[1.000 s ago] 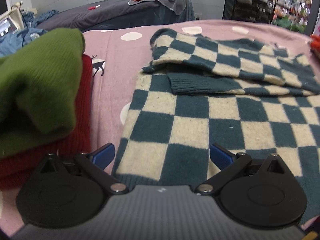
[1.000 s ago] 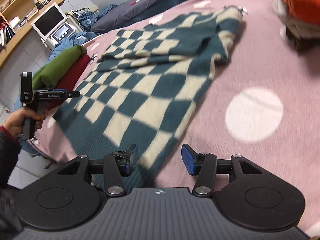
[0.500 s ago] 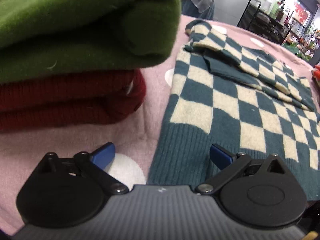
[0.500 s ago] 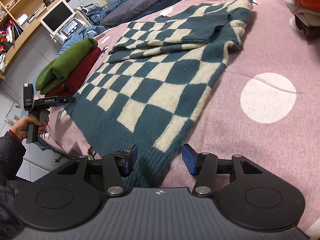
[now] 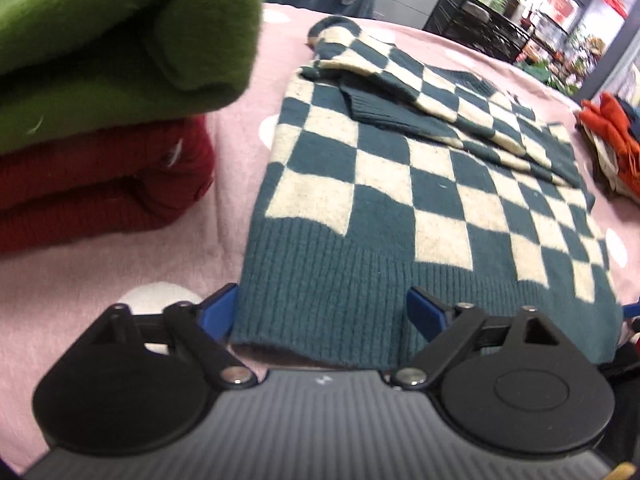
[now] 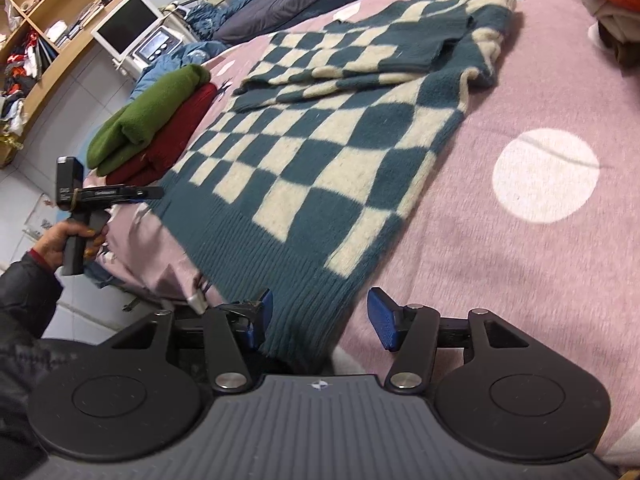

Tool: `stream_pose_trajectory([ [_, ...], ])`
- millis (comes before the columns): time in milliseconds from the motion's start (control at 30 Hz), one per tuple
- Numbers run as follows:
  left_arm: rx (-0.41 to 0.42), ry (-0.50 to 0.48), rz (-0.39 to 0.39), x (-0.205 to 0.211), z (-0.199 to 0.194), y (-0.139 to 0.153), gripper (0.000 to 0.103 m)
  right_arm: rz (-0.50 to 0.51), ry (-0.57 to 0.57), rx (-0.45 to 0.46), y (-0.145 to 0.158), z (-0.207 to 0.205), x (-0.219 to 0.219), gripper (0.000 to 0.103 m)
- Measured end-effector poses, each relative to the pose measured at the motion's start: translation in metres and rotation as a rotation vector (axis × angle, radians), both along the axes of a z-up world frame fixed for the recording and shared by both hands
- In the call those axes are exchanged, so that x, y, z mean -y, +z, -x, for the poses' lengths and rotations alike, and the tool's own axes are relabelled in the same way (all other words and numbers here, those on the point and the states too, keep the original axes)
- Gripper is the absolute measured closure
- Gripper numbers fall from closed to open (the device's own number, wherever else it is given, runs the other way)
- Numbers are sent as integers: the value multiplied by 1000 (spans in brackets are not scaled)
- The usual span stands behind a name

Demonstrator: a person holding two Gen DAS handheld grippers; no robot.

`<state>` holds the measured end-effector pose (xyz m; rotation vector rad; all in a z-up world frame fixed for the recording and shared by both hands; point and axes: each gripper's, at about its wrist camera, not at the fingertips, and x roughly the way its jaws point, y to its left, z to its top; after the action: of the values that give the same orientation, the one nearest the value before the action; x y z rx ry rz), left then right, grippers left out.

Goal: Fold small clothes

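A pink bedspread [image 6: 520,92] with white dots covers the bed where a teal-and-cream checked sweater [image 6: 320,168] lies flat, its sleeves folded across the chest at the far end. At the near edge, the left gripper [image 5: 324,314] straddles one corner of the ribbed hem, its blue pads closing with the knit between them but not yet pinched; the right gripper [image 6: 320,316] frames the opposite hem corner, its jaws opening, nothing clamped. Just beside the sweater sits a stack of folded clothes, a green sweater [image 5: 120,40] on top of a red one [image 5: 100,184]. The right wrist view alone shows the person's hand [image 6: 66,240] on the left gripper's handle, a dark sleeve [image 6: 20,300], the tiled floor beyond the bed's edge, a white monitor [image 6: 128,26] and wooden shelves [image 6: 48,20] against the wall. Only the left wrist view takes in a black wire rack [image 5: 480,28] and bright, blurred shopfront colours far behind, with orange garments [image 5: 612,136] heaped at the bed's far side.
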<state>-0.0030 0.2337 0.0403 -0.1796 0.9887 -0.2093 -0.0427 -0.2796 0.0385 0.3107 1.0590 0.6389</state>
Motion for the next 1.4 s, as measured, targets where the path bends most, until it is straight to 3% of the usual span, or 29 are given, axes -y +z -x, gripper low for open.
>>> stream_pose_trajectory([
  [167,3,-24,-32,4,-6,2,41,-14,53,-53,-12,-3,-14,25],
  [233,-1,-15,-7,1,-8,2,58,-18,70,-45,-13,-5,-20,25],
  [400,-6,-34,25,0,-8,0,71,-22,122,-60,-15,-8,-25,25],
  [467,-3,-47,20,3,-8,-1,80,-28,121,-64,-16,-7,-24,25],
  [500,-3,-59,23,5,-9,-1,87,-30,121,-65,-16,-7,-24,30],
  [533,1,-69,24,8,-10,-2,88,-28,119,-64,-16,-7,-23,39],
  [567,8,-76,15,10,-10,-2,89,-26,118,-67,-17,-7,-23,65],
  [600,13,-83,7,13,-12,-2,90,-31,123,-84,-20,-9,-24,81],
  [700,18,-77,19,16,-16,0,91,-40,122,-104,-23,-11,-23,85],
  [800,43,-65,29,17,-22,3,91,-34,125,-12,-9,-8,-21,86],
  [1000,193,47,144,30,-59,28,91,-150,30,129,18,-33,-5,87],
  [1067,241,69,135,40,-83,36,91,-167,-30,171,27,-50,2,87],
  [1133,277,99,120,49,-111,40,91,-129,-79,254,36,-67,3,88],
  [1267,287,231,213,53,-178,40,91,-4,-206,377,49,-105,10,88],
  [1400,278,258,135,71,-242,41,91,118,-289,477,58,-139,13,88],
])
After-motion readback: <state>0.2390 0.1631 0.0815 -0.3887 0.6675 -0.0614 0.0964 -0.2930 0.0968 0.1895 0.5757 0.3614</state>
